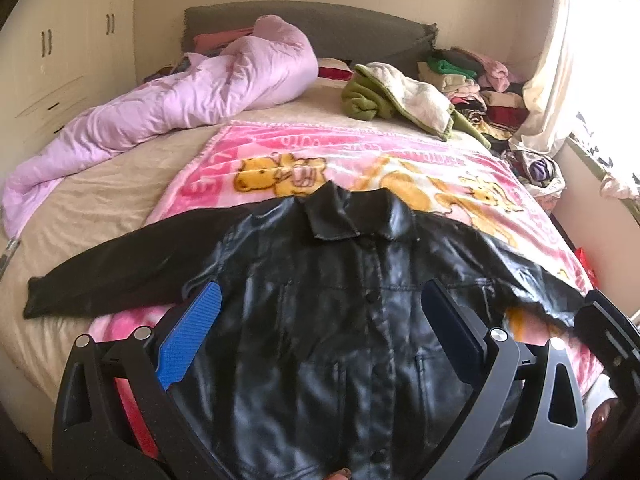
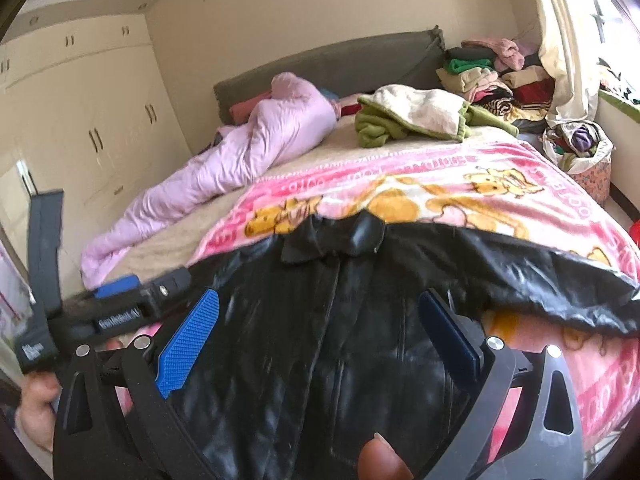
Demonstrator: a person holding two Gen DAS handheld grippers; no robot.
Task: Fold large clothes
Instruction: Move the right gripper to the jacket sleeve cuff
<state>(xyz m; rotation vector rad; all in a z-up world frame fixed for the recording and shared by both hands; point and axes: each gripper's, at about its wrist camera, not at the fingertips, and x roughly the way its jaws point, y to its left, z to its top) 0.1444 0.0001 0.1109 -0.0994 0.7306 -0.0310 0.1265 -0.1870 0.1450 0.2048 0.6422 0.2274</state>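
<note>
1. Lying face up on the pink cartoon blanket (image 1: 360, 152), the black leather jacket (image 1: 320, 300) has its front closed, its collar (image 1: 348, 216) toward the headboard (image 1: 320, 28) and both sleeves spread out sideways.
2. The left gripper (image 1: 320, 320) hovers over the jacket's lower front with its jaws wide apart and nothing between them; I cannot tell whether the fingertips touch the leather.
3. The right gripper (image 2: 320, 320) is likewise spread wide and empty, aimed along the button line toward the collar (image 2: 332, 236).
4. Folding looks not yet started, so the likely first move is bringing a sleeve across the body.
5. Risk: the shiny leather looks slick and stiff, so a shallow pinch could slip off, or the fold could spring back open.
6. Risk: a deep pinch could catch the blanket beneath and drag it along with the jacket.
7. Risk: the left sleeve (image 1: 120, 268) reaches off the blanket onto the beige sheet (image 1: 100, 208); pulling it in unsupported could twist the shoulder and skew the fold.
8. Risk: the two grippers sit close together, with the left one visible just beside the right's fingers, so crossing paths could knock them together.
</note>
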